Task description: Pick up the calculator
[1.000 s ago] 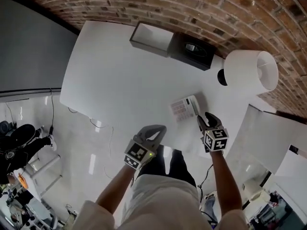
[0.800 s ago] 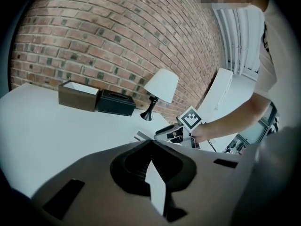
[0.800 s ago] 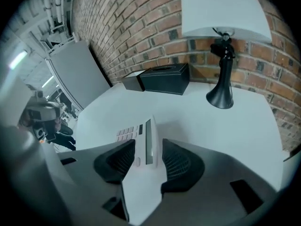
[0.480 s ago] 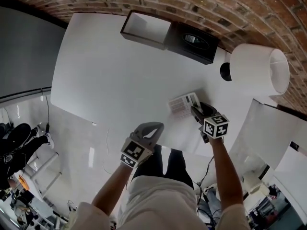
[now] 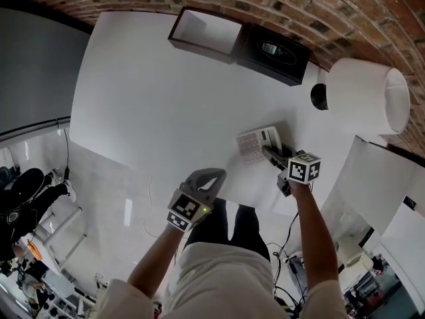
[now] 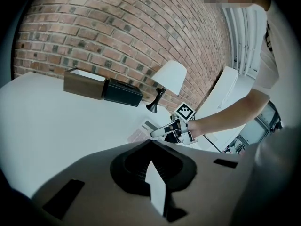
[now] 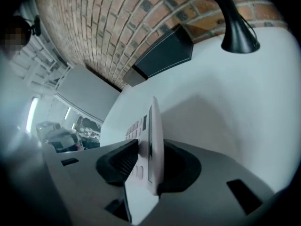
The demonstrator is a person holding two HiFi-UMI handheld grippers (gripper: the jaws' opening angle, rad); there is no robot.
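Right gripper view: the right claw (image 7: 150,150), its jaws just closing, now clamps the flat white keypad calculator (image 7: 153,124) edge-on, close above the white worktop (image 7: 235,102), so a lift looks ready. The left claw (image 6: 151,146) hangs clenched and empty.

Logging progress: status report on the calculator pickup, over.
Right claw closing just now, pads on calculator. Left claw shut, empty. Lamp nearby, not blocking.

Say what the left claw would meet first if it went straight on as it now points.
Probably the bare table: the left claw points forward and down at its white top. The calculator lies slightly right of that line, so it would likely be missed, though depth is unclear.
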